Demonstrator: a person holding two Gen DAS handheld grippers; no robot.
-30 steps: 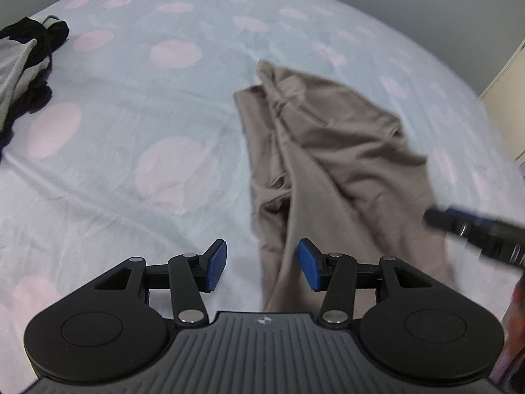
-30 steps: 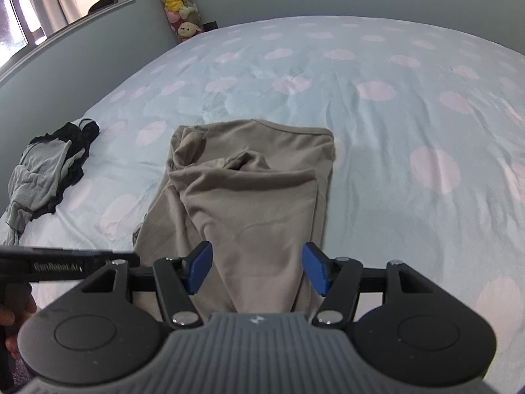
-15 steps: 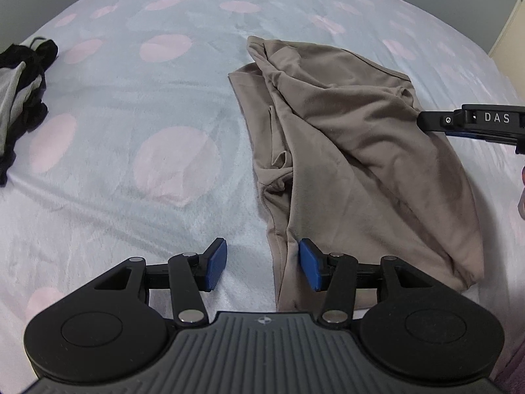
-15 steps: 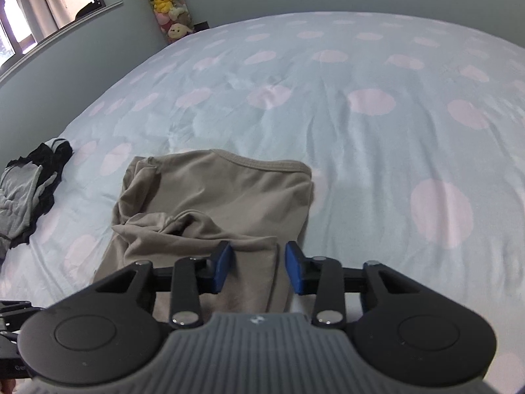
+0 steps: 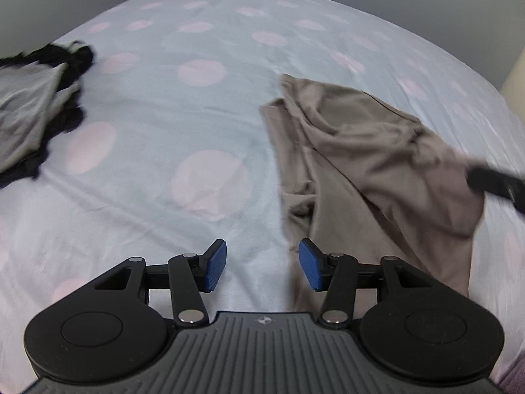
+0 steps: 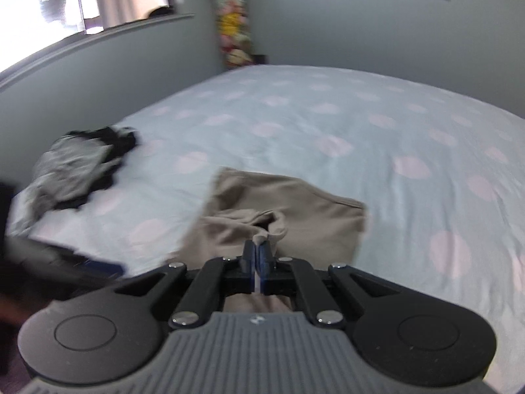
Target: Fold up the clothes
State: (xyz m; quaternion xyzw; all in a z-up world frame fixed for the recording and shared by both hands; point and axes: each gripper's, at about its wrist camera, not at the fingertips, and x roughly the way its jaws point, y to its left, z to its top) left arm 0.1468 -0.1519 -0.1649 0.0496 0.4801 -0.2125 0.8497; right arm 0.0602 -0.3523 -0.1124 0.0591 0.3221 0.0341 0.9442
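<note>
A taupe garment (image 5: 367, 164) lies crumpled on the dotted bed sheet (image 5: 183, 138). My left gripper (image 5: 262, 269) hovers open at the garment's near left edge, with nothing between its blue pads (image 5: 215, 266). My right gripper (image 6: 257, 256) is shut on a bunched fold of the taupe garment (image 6: 288, 210) and holds that fold raised off the bed. In the left wrist view the right gripper (image 5: 492, 184) shows as a dark blurred bar at the garment's right side.
A grey and black pile of clothes (image 5: 36, 108) lies at the bed's left side, also the pile of clothes (image 6: 75, 170) in the right wrist view. Plush toys (image 6: 233, 23) hang in the far corner beside a window (image 6: 82, 0).
My right gripper has shut on the garment's fold and lifted it, tilting its view upward. The left gripper stays open and has shifted slightly left of the garment's edge.
</note>
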